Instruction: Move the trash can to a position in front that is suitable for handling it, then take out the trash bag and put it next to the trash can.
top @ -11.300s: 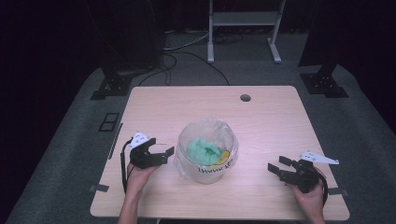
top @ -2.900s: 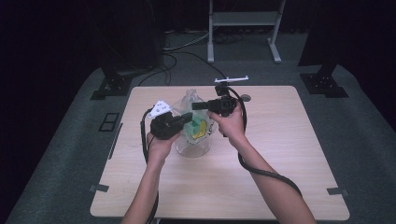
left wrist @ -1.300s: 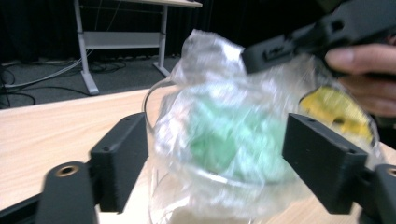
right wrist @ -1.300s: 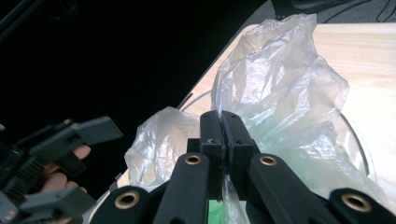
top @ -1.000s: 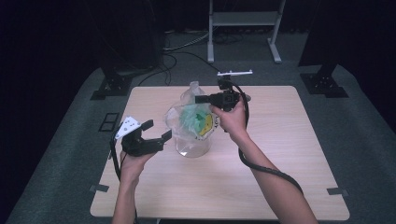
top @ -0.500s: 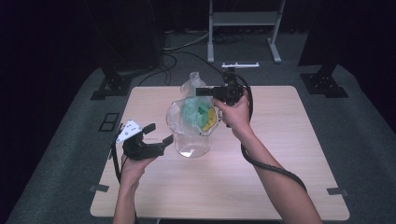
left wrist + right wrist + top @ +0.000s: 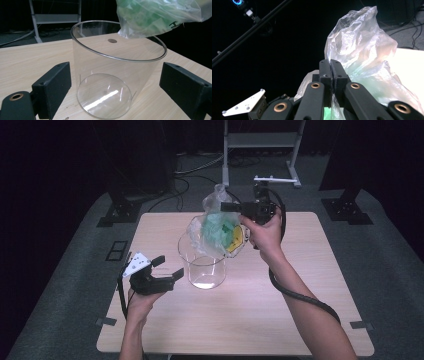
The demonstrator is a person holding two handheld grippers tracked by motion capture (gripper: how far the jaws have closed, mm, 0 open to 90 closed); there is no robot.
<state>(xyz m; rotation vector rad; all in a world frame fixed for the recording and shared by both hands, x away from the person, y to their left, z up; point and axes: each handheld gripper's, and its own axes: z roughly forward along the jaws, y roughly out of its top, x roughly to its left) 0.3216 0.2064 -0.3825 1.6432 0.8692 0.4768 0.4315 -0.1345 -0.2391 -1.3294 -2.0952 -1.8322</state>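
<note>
From the high view, your right gripper (image 7: 227, 207) holds the clear plastic bag with green contents (image 7: 216, 227) by its crumpled neck, the fingers pinched together on the film. The bag hangs over the far rim of the clear glass cylinder jar (image 7: 202, 265), which stands upright near the middle of the light wooden tabletop (image 7: 300, 320). Whether the bag's underside touches the rim is hard to tell here. A yellow patch shows through the film on its right side; what it is you cannot make out. Your left gripper (image 7: 167, 267) sits low, just left of the jar, fingers spread wide and holding nothing.

In the left gripper view, the two black fingers (image 7: 53, 86) stand well apart on either side of the jar (image 7: 110, 82), not touching it. The bag (image 7: 155, 17) is cut off by the top edge, its lower corner hanging at the jar's rim.

In the right gripper view, the fingers (image 7: 325, 71) are pressed together on the bag's film (image 7: 359, 47); the bag's lower part is hidden behind the gripper.
</note>
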